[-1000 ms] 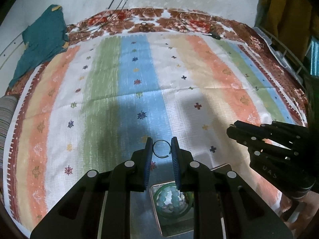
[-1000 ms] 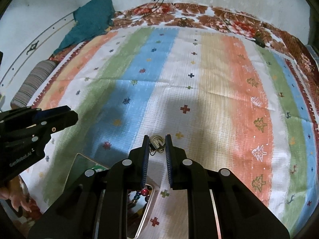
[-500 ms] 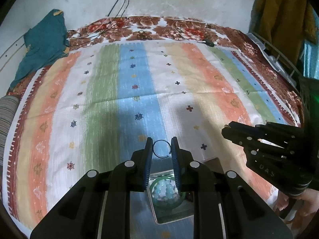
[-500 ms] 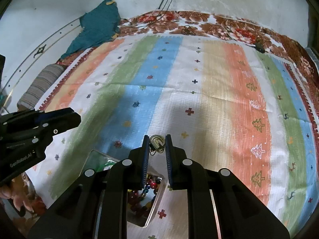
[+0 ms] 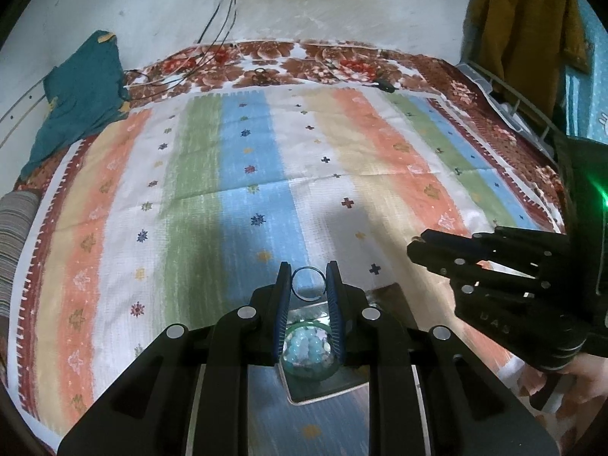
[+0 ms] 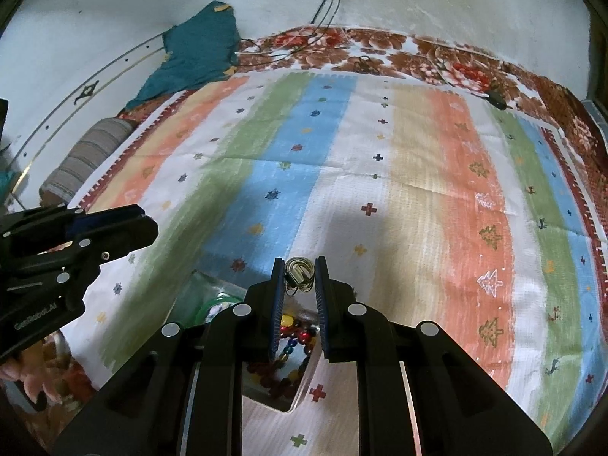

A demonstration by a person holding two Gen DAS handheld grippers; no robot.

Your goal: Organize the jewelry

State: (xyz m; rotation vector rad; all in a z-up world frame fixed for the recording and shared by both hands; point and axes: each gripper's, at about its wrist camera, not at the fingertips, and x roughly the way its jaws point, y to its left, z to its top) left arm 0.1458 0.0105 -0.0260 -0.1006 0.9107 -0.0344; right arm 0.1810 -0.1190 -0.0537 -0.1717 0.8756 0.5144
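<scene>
My left gripper (image 5: 308, 285) is shut on a thin blue bangle (image 5: 308, 284), held upright above a metal tray (image 5: 326, 389). Under it in the tray lies a green bangle around pale blue beads (image 5: 308, 351). My right gripper (image 6: 300, 275) is shut on a small bundle of thin chain (image 6: 298, 274) and holds it above the tray (image 6: 300, 399), where a string of red, yellow and blue beads (image 6: 292, 336) lies. The right gripper also shows at the right of the left wrist view (image 5: 494, 266). The left gripper shows at the left of the right wrist view (image 6: 76, 235).
A striped cloth (image 5: 266, 174) covers the bed. A teal garment (image 5: 79, 102) lies at the far left corner. Cables (image 5: 224, 19) hang down the wall to the bed's far edge. A striped bolster (image 6: 87, 155) lies at the left edge. A person's hand (image 5: 570, 380) holds the right gripper.
Both grippers have lifted and tilted back with their pieces still held. More of the far wall shows and the tray sits lower in both views.
</scene>
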